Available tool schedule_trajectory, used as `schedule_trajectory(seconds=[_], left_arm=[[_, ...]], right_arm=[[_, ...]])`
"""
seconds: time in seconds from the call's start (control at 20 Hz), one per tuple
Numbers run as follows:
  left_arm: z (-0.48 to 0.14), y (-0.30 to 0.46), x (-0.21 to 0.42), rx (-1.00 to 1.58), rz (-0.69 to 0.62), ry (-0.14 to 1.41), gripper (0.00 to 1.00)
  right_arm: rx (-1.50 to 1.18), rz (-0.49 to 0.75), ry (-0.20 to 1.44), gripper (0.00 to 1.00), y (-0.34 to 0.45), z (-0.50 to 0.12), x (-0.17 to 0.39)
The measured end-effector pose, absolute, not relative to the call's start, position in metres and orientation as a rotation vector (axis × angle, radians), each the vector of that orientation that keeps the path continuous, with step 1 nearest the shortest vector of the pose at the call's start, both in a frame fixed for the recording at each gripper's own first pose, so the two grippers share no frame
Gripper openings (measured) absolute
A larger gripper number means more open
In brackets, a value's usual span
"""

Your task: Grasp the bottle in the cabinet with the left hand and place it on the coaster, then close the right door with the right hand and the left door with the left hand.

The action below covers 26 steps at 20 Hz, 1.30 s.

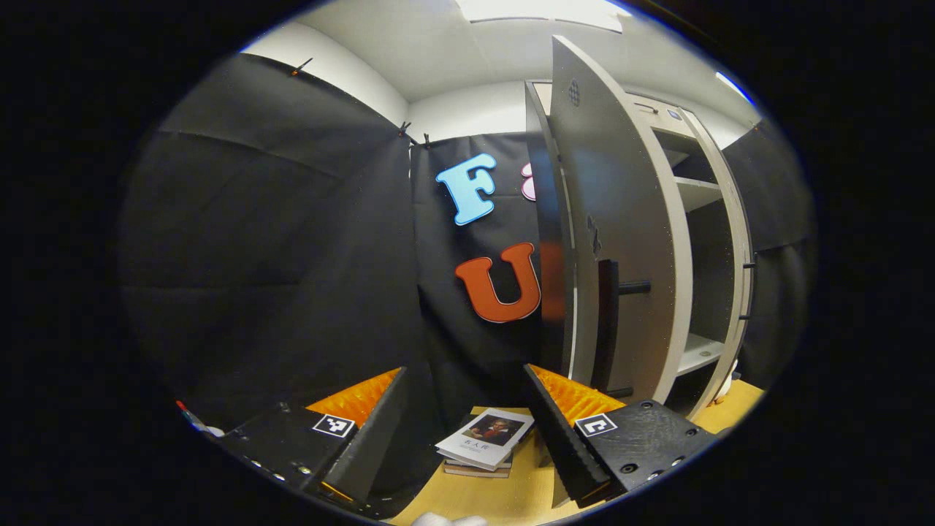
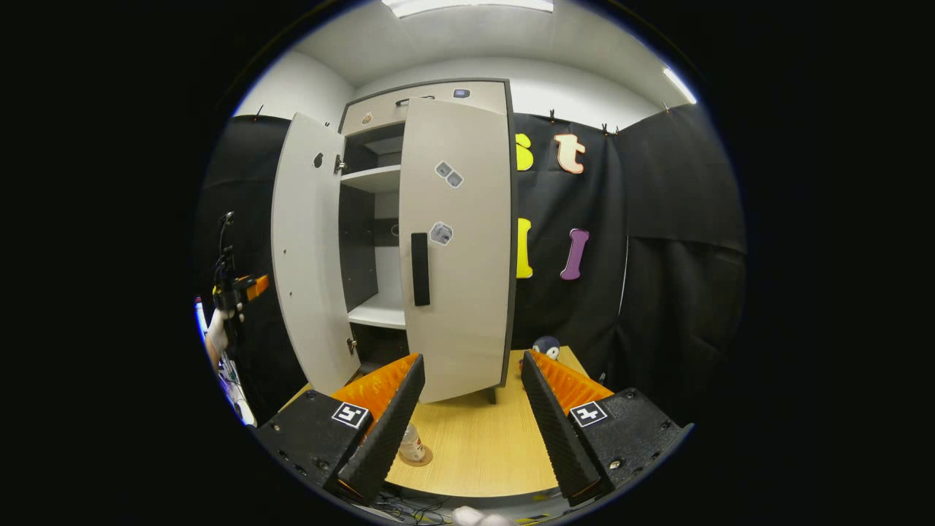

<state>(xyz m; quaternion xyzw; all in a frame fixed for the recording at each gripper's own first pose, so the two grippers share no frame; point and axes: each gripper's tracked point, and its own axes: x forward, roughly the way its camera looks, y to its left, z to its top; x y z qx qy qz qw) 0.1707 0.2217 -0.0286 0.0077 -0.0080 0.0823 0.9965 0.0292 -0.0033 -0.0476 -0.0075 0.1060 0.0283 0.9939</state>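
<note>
In the right gripper view, the left gripper (image 2: 245, 287) is hovering far left, clear of the left door (image 2: 310, 256)'s edge. The bottle (image 2: 412, 443) is sitting on the coaster (image 2: 424, 459) beside the right gripper (image 2: 471, 416)'s left finger. Both grippers are gaping, holding nothing. The right door (image 2: 456, 248) is standing ahead, nearly closed.

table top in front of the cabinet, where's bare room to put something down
Bare wood lies on the table between the bottle on its coaster and the right door. The left side is crowded: books lie beside the open left door.
</note>
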Motion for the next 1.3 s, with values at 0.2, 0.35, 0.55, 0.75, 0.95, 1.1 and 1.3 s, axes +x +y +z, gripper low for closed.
schedule_trajectory(seconds=[0.2,0.35,0.55,0.75,0.95,1.1,1.3], left_arm=[[-0.02,0.214,0.191,-0.015,0.131,-0.023,0.94],[-0.023,0.192,0.197,-0.025,0.051,-0.011,0.93],[-0.017,0.19,0.197,0.064,0.051,-0.014,0.89],[-0.02,0.18,0.195,0.035,0.026,0.004,0.88],[-0.016,0.153,0.196,0.051,-0.017,-0.004,0.85],[-0.015,0.121,0.199,0.034,-0.063,-0.01,0.89],[-0.015,0.071,0.211,0.027,-0.099,-0.012,0.89]], right_arm=[[0.006,0.063,0.221,0.83,-0.001,-0.048,0.025],[0.004,0.067,0.23,0.83,0.0,-0.049,0.02],[-0.008,0.068,0.228,0.83,0.004,-0.047,0.015],[-0.017,0.064,0.22,0.83,0.006,-0.04,0.012],[-0.048,0.051,0.223,0.83,0.003,-0.037,0.007],[-0.04,0.025,0.224,0.83,-0.006,-0.037,0.009],[-0.024,0.007,0.235,0.83,-0.011,-0.041,0.015]])
